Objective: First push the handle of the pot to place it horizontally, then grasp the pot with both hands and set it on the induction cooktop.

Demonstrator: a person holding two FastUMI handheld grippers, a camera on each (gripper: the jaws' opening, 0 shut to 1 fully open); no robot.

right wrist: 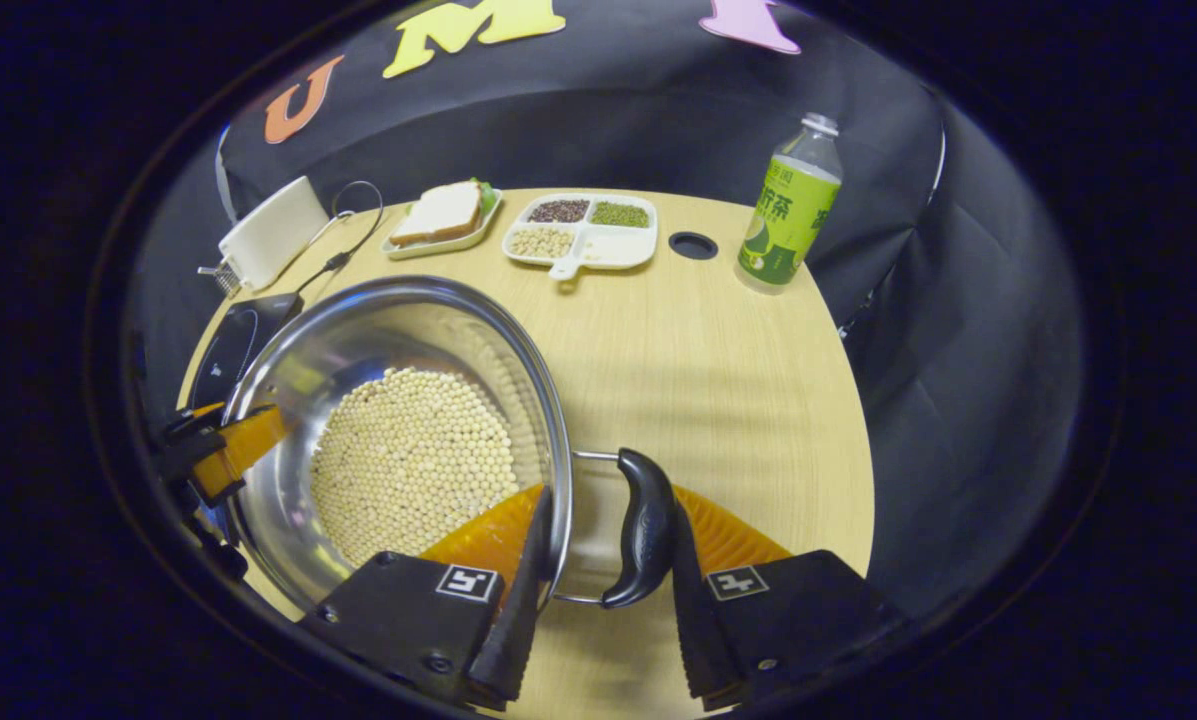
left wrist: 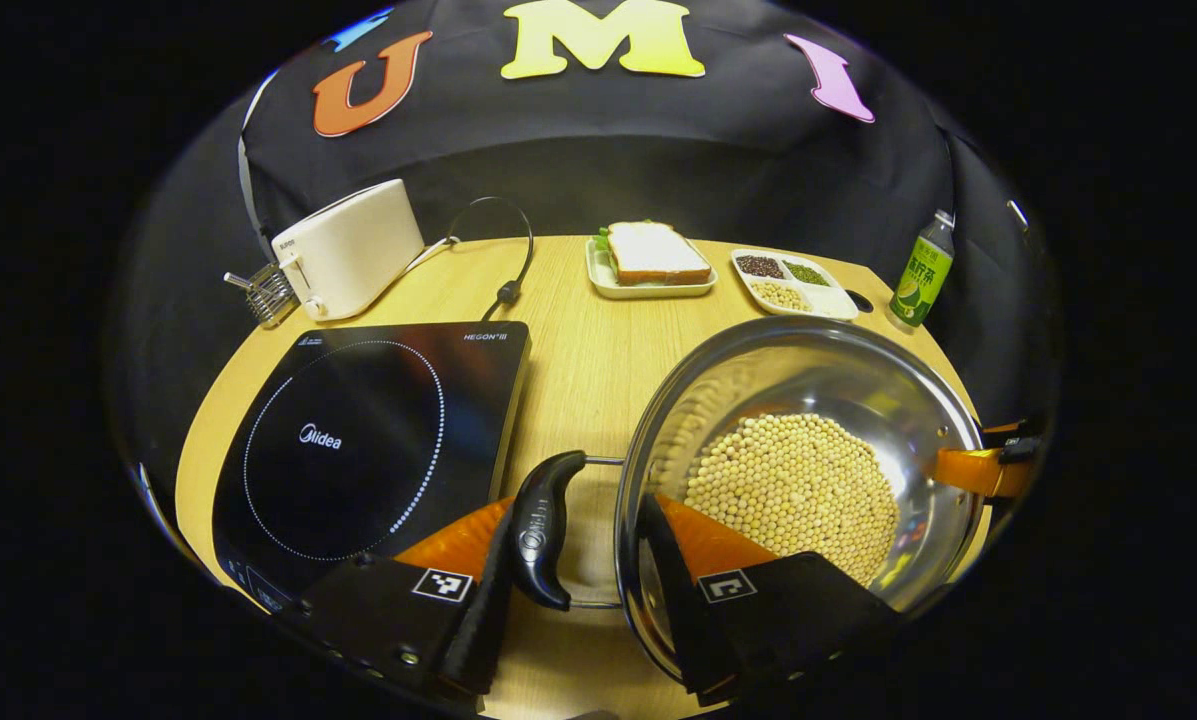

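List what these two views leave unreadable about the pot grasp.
- Left gripper view: the pot base is hidden by its own wall, so lifted or resting is unclear.
- Right gripper view: the induction cooktop is mostly hidden behind the pot.
- Both views: whether the fingers press the handles cannot be told.

The pot [left wrist: 798, 480], beans [left wrist: 793, 490] inside, sits on the table [left wrist: 578, 350] right of the cooktop [left wrist: 358, 450]; the toaster [left wrist: 348, 245] stands behind the cooktop; sandwich plate [left wrist: 650, 283], divided tray [left wrist: 793, 283] and bottle [left wrist: 921, 272] line the far edge.
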